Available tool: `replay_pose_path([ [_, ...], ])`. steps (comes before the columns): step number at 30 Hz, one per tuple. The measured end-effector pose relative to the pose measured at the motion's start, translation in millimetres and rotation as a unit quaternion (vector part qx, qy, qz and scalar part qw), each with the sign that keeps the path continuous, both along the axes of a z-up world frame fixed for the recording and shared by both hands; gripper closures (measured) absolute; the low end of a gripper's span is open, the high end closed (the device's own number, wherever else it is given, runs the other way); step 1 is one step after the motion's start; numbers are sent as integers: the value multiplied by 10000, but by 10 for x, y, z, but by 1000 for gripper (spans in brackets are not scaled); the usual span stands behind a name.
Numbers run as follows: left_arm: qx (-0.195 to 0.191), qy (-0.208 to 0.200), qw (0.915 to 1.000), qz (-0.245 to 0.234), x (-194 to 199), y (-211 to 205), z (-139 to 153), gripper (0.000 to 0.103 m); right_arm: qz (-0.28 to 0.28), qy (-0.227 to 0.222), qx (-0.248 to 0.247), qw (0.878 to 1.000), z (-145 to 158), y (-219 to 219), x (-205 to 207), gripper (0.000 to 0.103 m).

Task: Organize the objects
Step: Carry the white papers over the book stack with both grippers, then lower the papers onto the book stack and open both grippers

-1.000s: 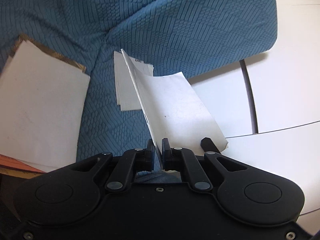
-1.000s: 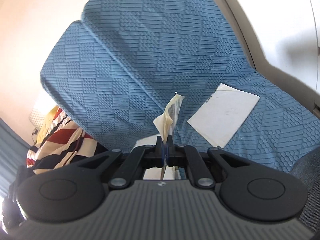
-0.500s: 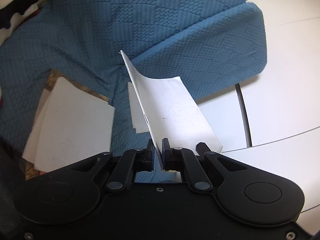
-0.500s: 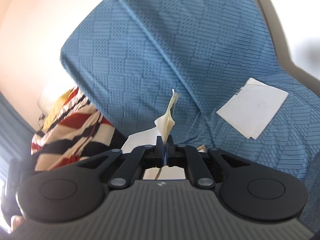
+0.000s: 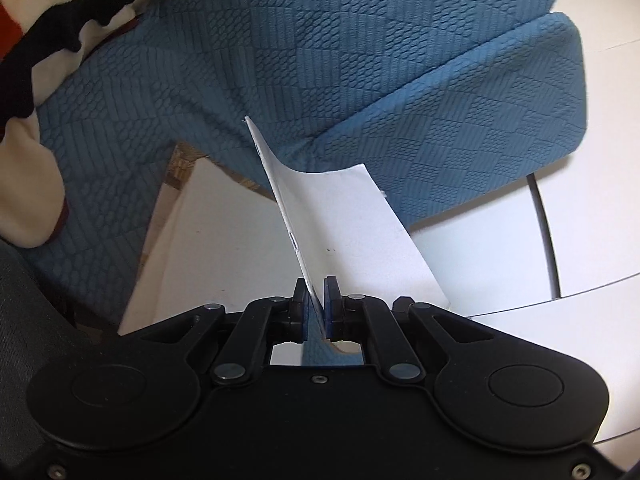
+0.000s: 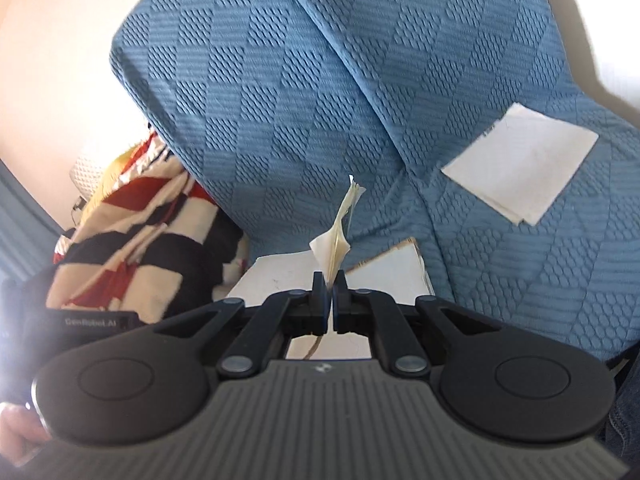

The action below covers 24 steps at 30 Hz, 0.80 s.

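My left gripper point(image 5: 316, 292) is shut on a white paper sheet point(image 5: 340, 224), which stands on edge and curls to the right. Below it lies a white paper stack point(image 5: 208, 240) with a brown border on the blue sofa seat point(image 5: 360, 60). My right gripper point(image 6: 330, 282) is shut on a thin cream booklet point(image 6: 340, 224), seen edge-on, its pages fanning upward. Under it the same white paper stack point(image 6: 384, 272) rests on the seat. Another white paper pile point(image 6: 520, 168) lies farther right on the seat.
A blue textured sofa backrest point(image 6: 280, 80) rises behind. A red, black and cream striped blanket point(image 6: 132, 224) is heaped at the left of the sofa and shows as a blanket corner point(image 5: 28, 80). White floor tiles point(image 5: 580, 220) lie right of the cushion. The other gripper's body point(image 6: 92, 322) sits at left.
Both grippers have moved toward the left end of the sofa and lower, papers still held. The bordered stack is nearer, the small pile has slid out of the left view, and the blanket has come in.
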<state>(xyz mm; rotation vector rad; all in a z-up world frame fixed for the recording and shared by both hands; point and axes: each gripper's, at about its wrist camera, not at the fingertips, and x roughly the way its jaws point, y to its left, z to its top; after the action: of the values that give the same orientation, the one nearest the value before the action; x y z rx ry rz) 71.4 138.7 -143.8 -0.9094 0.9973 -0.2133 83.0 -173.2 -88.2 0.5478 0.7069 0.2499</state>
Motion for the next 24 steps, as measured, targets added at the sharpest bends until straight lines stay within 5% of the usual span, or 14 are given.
replay_pose_path([
  [9, 334, 319, 9989, -124, 44, -25, -326, 97, -34, 102, -270, 9996, -267, 117, -66, 98],
  [24, 956, 818, 9912, -410, -13, -130, -610, 97, 84, 907, -712, 9933, -634, 267, -162, 94],
])
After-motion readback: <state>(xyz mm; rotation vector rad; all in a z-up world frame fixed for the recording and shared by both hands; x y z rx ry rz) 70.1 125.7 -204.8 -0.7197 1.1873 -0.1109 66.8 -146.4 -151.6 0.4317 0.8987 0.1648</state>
